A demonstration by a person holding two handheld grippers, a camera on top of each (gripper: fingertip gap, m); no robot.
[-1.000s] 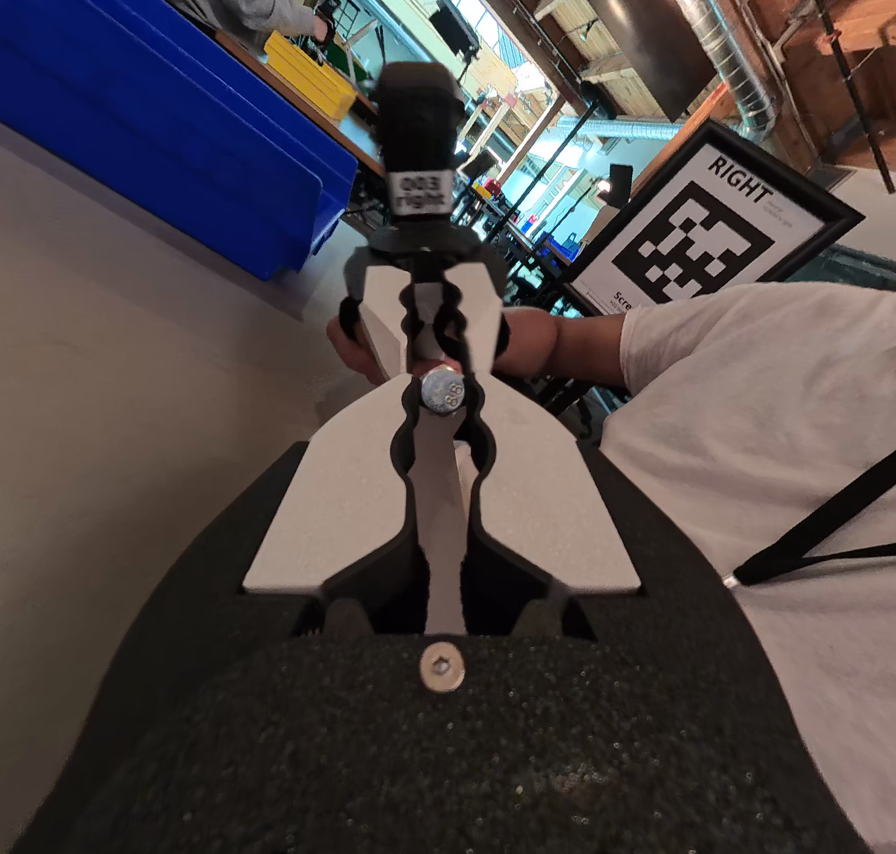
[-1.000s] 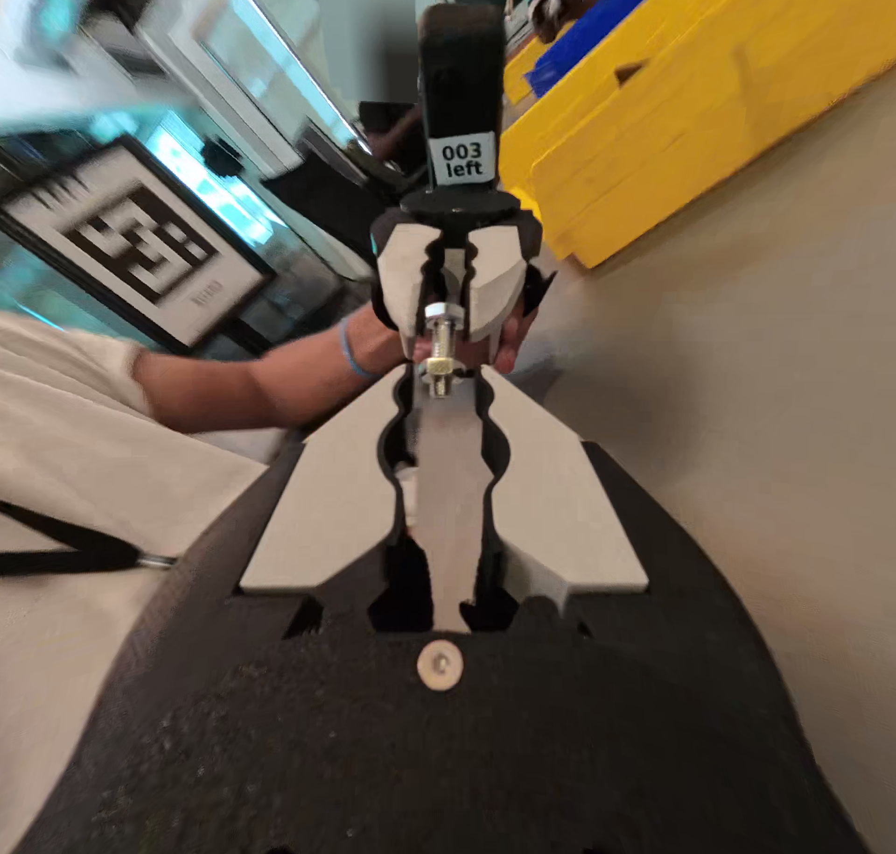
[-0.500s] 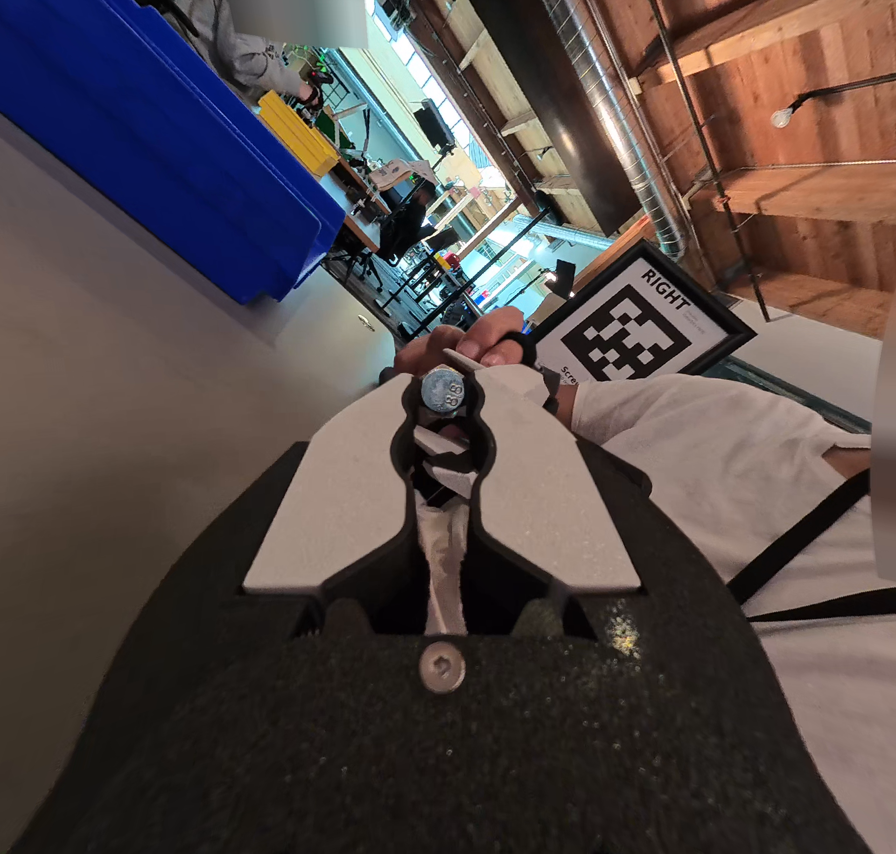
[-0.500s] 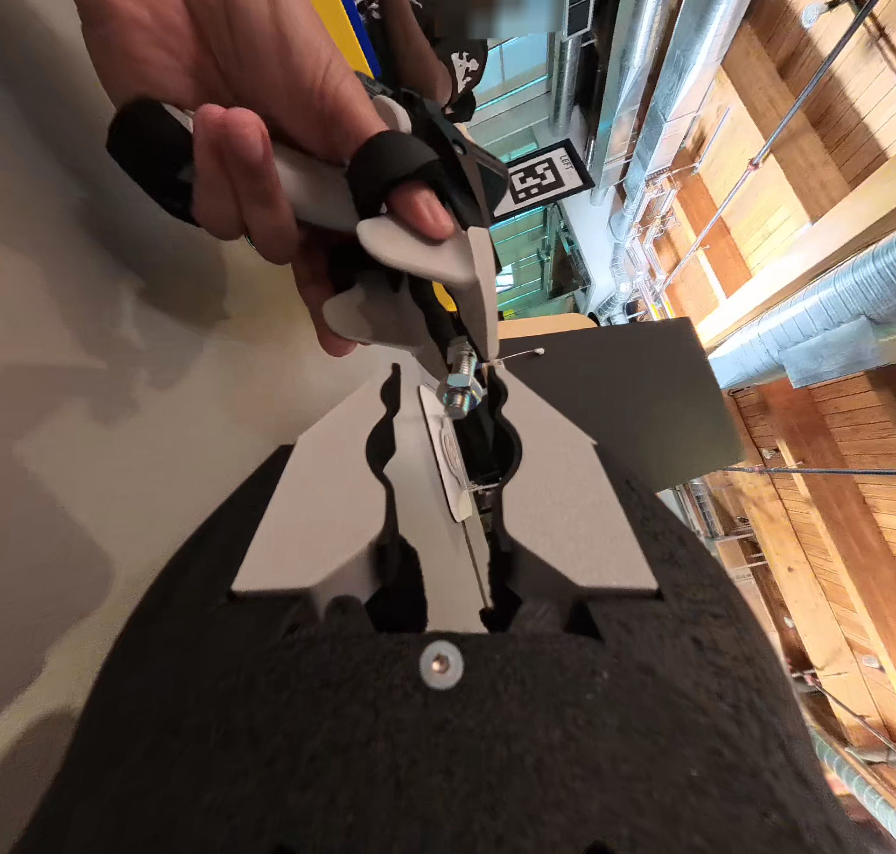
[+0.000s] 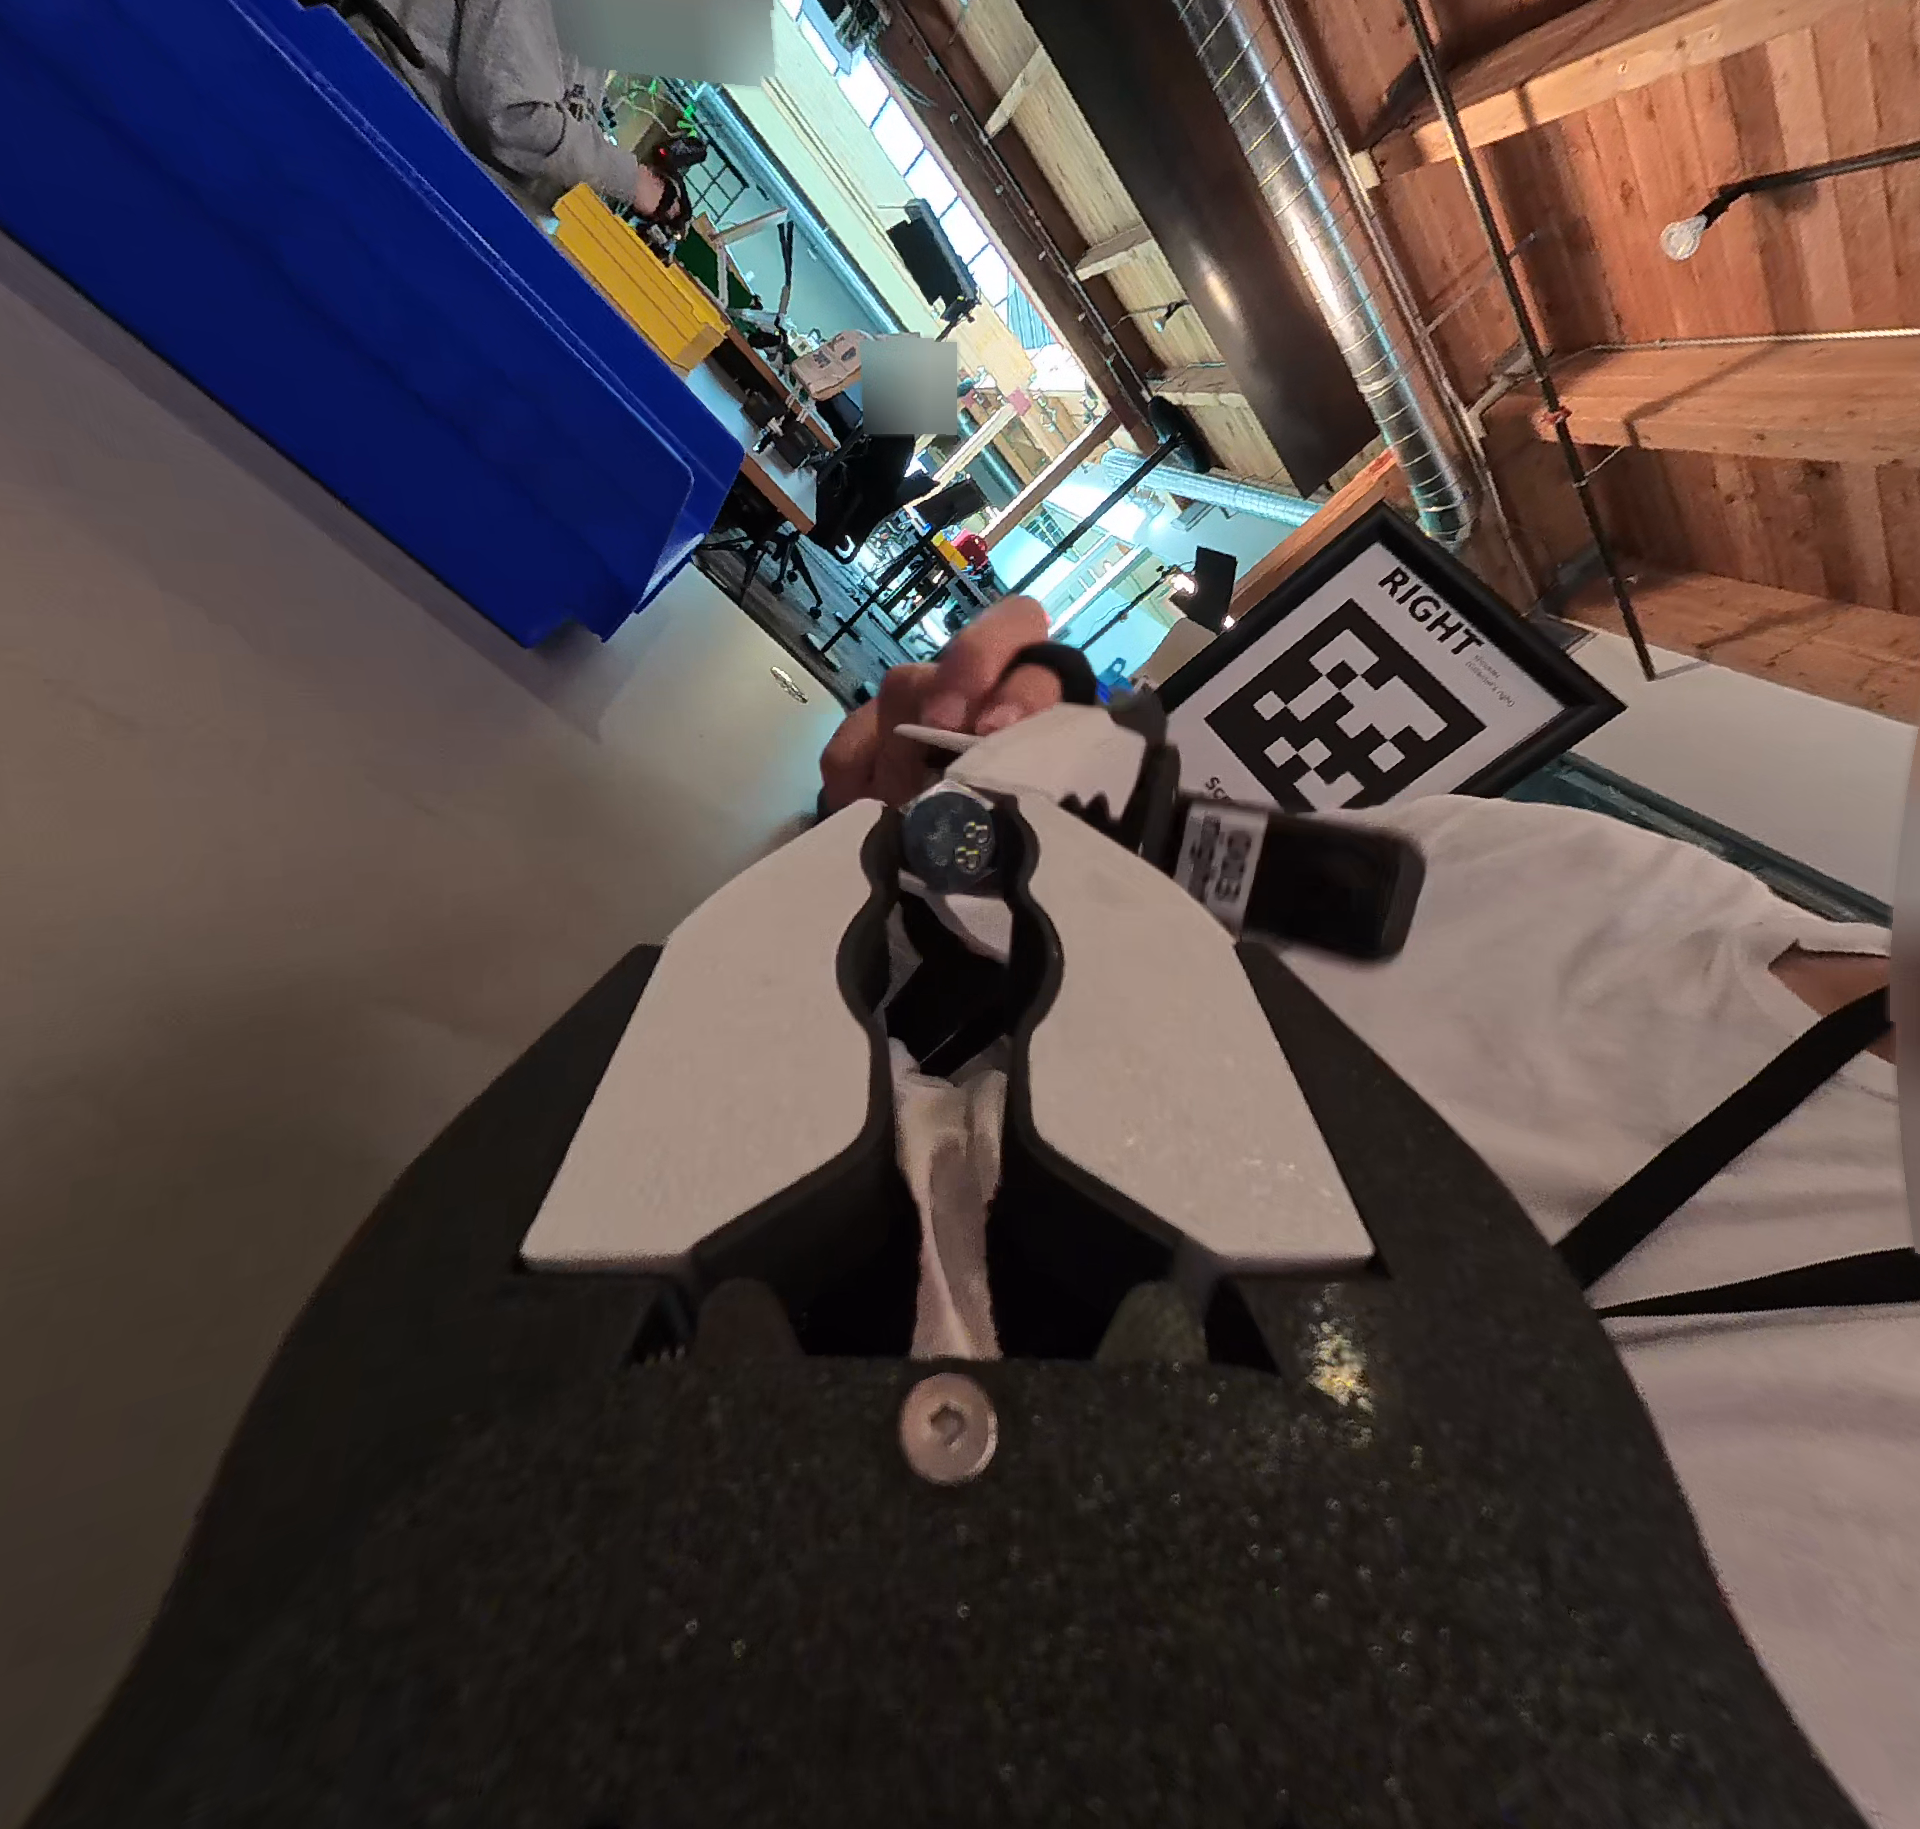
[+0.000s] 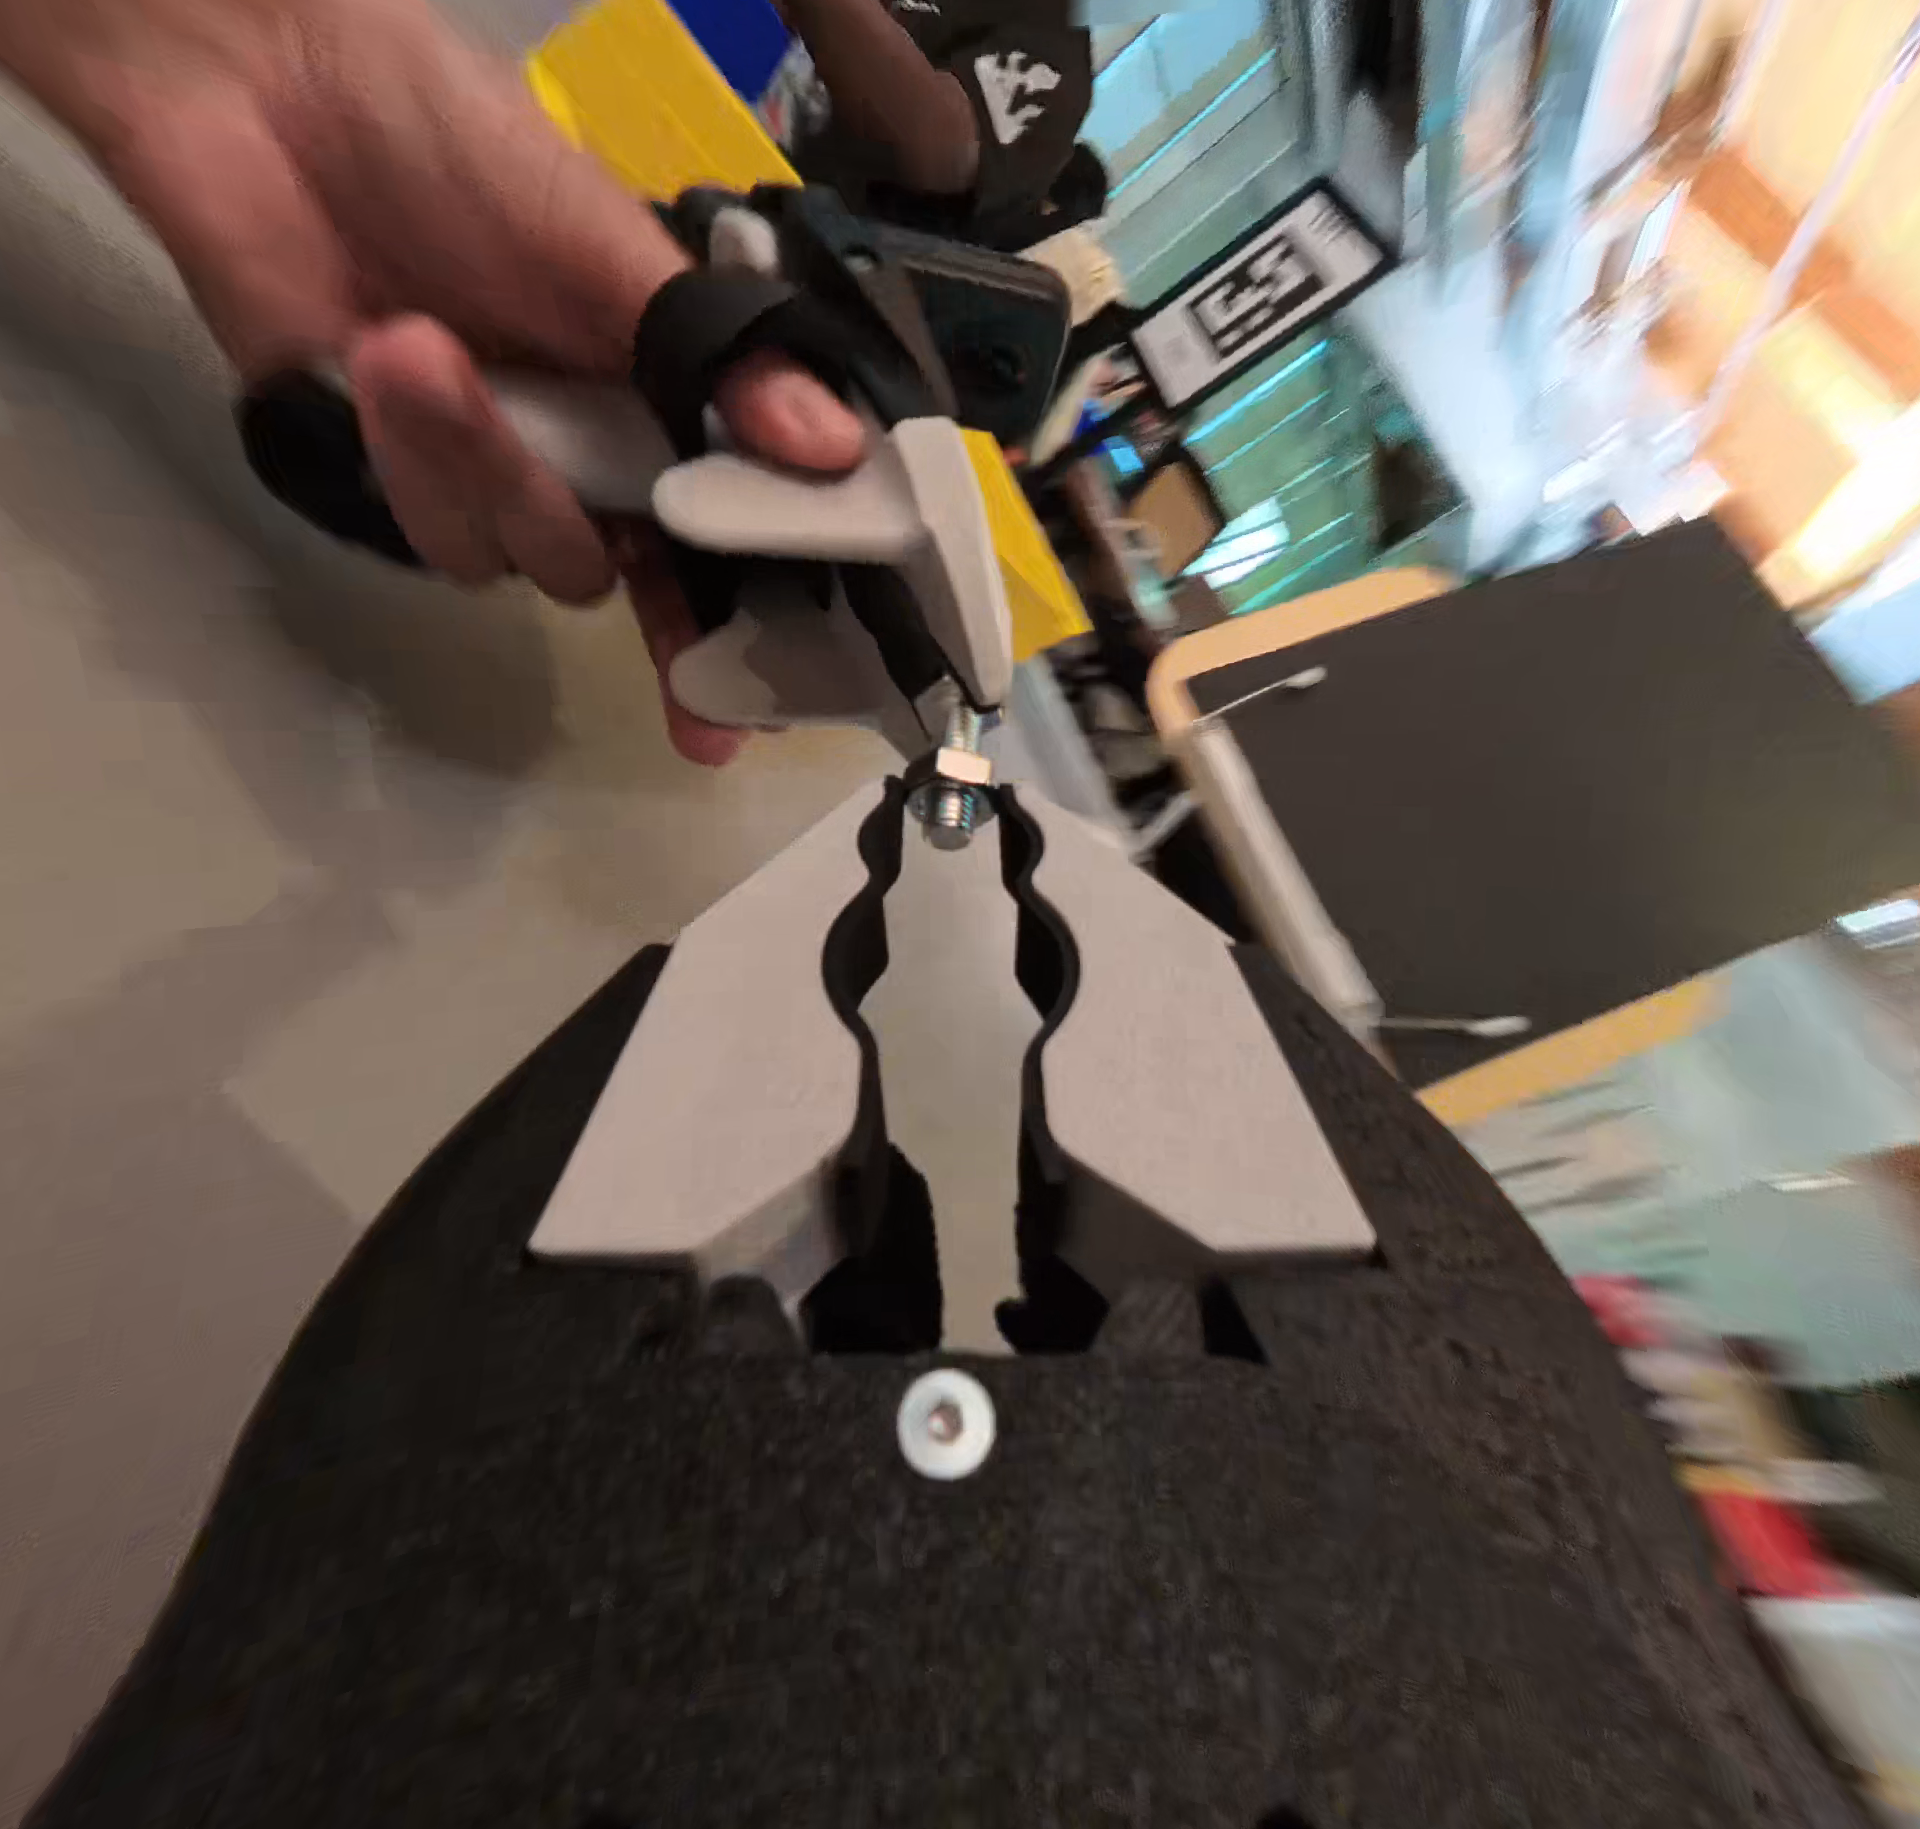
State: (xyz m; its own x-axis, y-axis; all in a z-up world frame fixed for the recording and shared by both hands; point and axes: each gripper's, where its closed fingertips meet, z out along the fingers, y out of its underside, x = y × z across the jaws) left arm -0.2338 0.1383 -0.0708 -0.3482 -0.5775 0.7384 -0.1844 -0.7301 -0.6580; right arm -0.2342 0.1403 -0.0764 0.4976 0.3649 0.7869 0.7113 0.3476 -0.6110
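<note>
My left gripper [image 5: 948, 849] is clamped on the hex head of a steel bolt [image 5: 945, 837], pads pressing its flats, and the shank points away toward my right gripper [image 6: 951, 792], whose jaws have closed on the nut [image 6: 951, 767] threaded onto that shank, the threaded tip [image 6: 948, 823] poking through between the fingertips; both tools are held up in the air above the pale table [image 5: 260, 844], so the bolt spans the two, well clear of the surface; I judge it small, rigid, fairly heavy for its size and slick, best gripped on the flats of head and nut, never the threads; the blue bin [image 5: 312, 304] lies along the far table edge, a framed marker card [image 5: 1382, 699] stands near the person's white shirt [image 5: 1558, 1052]; open room lies over the bare table.
</note>
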